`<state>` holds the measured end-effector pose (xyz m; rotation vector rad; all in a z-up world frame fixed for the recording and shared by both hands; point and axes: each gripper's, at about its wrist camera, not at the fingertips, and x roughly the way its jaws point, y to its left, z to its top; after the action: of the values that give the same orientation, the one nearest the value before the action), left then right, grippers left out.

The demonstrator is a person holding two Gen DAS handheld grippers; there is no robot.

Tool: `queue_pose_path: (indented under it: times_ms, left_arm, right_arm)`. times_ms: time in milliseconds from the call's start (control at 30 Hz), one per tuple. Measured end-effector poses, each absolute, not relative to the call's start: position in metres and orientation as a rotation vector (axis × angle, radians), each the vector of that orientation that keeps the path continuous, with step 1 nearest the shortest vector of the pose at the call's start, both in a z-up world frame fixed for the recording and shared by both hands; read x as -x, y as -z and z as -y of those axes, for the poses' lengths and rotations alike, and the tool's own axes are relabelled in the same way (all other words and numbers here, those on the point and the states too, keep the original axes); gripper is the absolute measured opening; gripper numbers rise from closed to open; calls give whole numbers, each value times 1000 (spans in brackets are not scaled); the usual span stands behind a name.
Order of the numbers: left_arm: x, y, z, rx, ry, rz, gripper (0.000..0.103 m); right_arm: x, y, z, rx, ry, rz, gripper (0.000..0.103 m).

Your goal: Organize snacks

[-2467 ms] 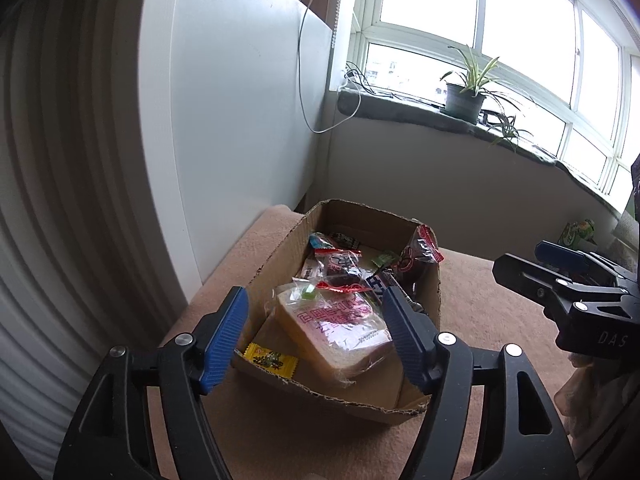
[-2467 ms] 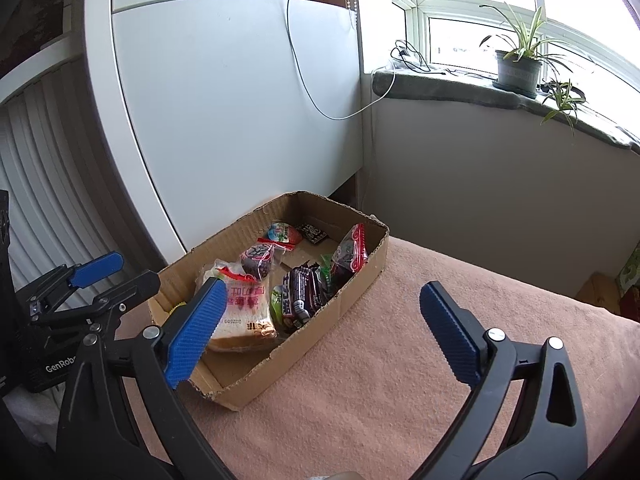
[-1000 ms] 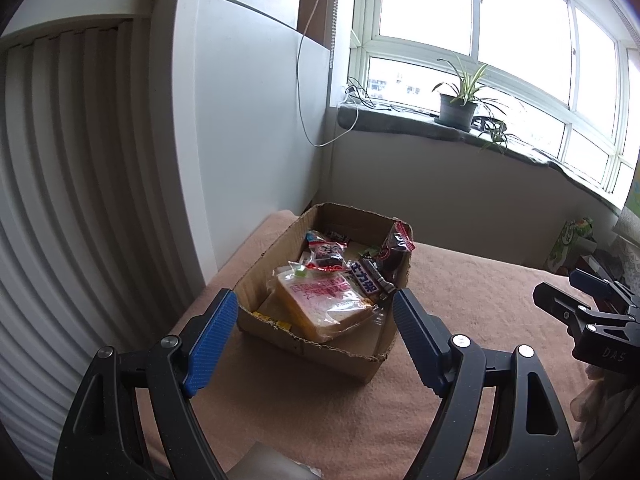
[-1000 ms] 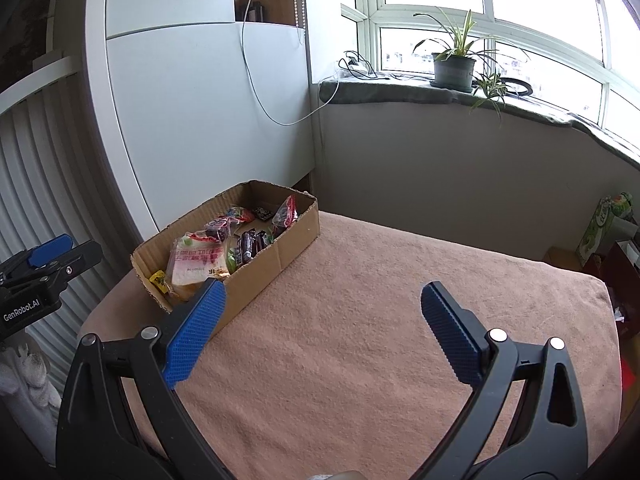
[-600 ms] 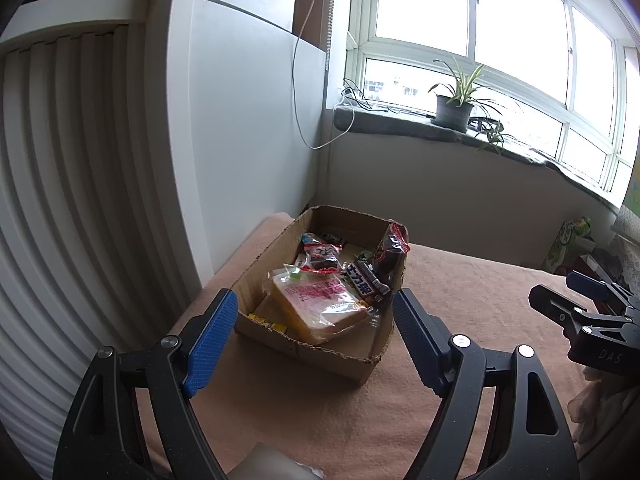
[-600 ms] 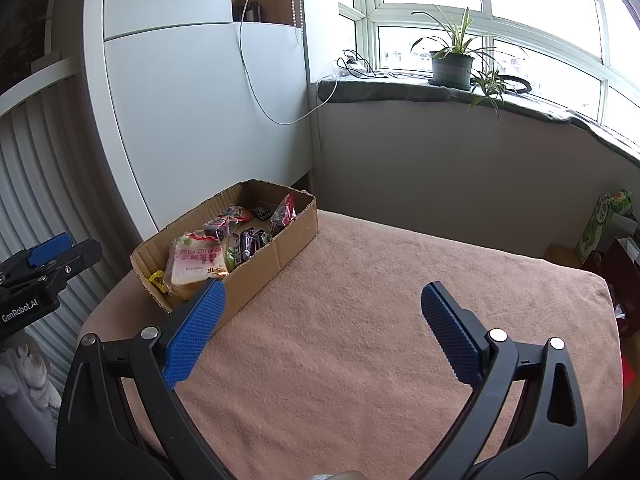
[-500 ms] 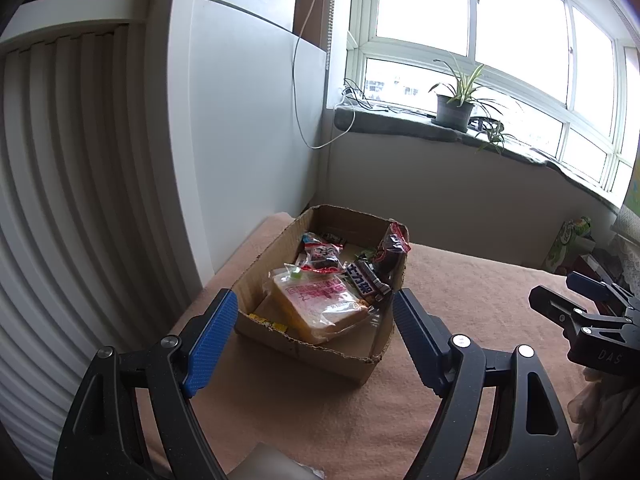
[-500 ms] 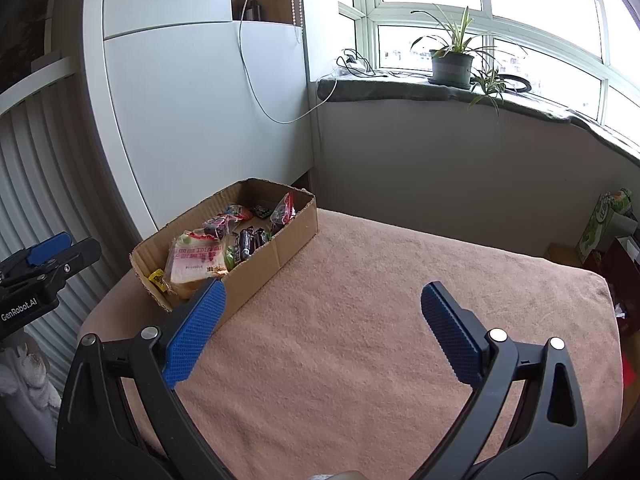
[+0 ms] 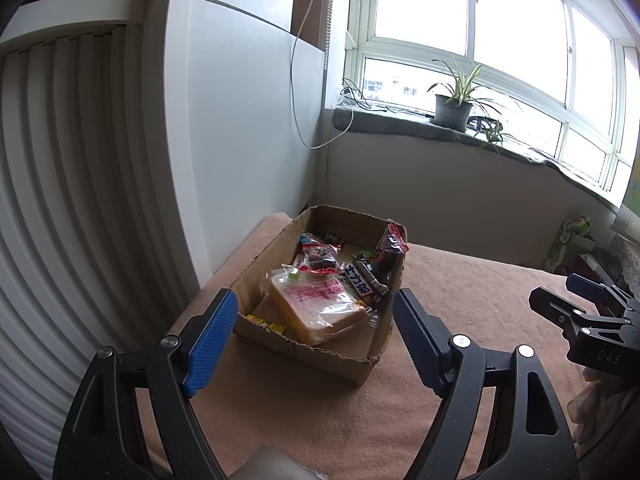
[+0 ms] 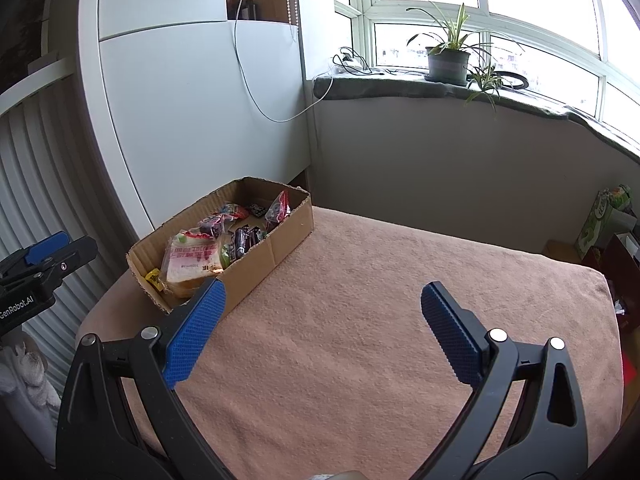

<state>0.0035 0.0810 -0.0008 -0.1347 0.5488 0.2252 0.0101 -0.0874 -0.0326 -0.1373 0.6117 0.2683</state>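
An open cardboard box (image 9: pixel 372 364) (image 10: pixel 276 248) sits on the left part of a pink-covered table. Inside lie a bagged bread loaf (image 9: pixel 316 308) (image 10: pixel 192 260), a dark chocolate bar (image 9: pixel 362 282), red-and-dark candy packets (image 9: pixel 320 258) (image 10: pixel 278 210) and a small yellow packet (image 9: pixel 264 320). My left gripper (image 9: pixel 314 322) hangs open just in front of the box's near end, holding nothing. My right gripper (image 10: pixel 322 312) is open and empty above the bare tablecloth, right of the box. Each gripper shows in the other's view: right gripper (image 9: pixel 592 320), left gripper (image 10: pixel 44 268).
The pink cloth (image 10: pixel 380 300) covers the table, with wide free room right of the box. A white cabinet (image 10: pixel 192 100) and ribbed panel stand left. A grey sill with a potted plant (image 10: pixel 446 60) runs behind. Green cartons (image 10: pixel 604 216) sit off the table's far right.
Both grippers have pulled back from the box over the last seconds, so it looks smaller; in the last half second almost nothing moved. Both stayed open.
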Motion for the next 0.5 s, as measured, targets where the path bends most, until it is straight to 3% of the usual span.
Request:
queue_pose_path:
  times_ms: [500]
  left_arm:
    - [-6,2,-78,125,-223,-547,80]
  right_arm:
    - [-14,36,96,129,-245,-630,100]
